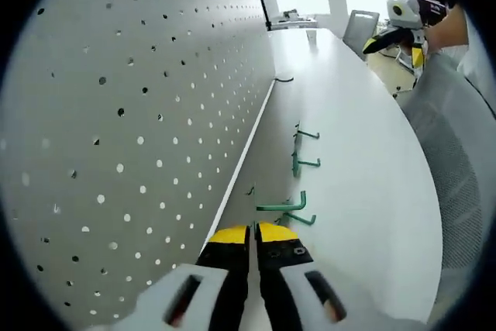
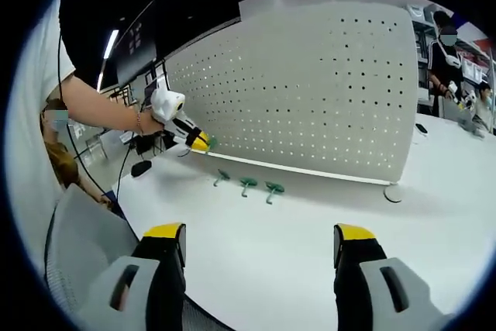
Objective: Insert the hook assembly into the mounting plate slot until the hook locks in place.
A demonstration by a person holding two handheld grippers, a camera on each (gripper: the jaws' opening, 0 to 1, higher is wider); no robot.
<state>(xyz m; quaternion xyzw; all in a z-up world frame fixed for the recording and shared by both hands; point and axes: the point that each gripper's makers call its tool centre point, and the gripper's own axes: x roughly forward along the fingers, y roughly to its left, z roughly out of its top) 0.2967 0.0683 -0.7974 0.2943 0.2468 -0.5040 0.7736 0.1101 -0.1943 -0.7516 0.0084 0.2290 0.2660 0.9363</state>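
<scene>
While the left gripper (image 1: 254, 232) sits low at the foot of the pegboard (image 1: 132, 114), its yellow-tipped jaws are pressed together, nothing visibly between them. Green hooks (image 1: 288, 208) lie on the white table (image 1: 364, 176) just ahead of the tips, slightly right; two more green hooks (image 1: 304, 162) sit further ahead along the board's base, and a dark hook (image 1: 284, 79) well beyond. Can't tell if the tips touch the nearest hook. In the right gripper view the left gripper (image 2: 203, 143) shows far left, close to the pegboard (image 2: 310, 91). Three green hooks (image 2: 246, 185) lie on the table (image 2: 263, 253) ahead and left of centre, well apart from the right gripper (image 2: 260, 242). Right jaws spread wide, holding nothing, touching nothing.
</scene>
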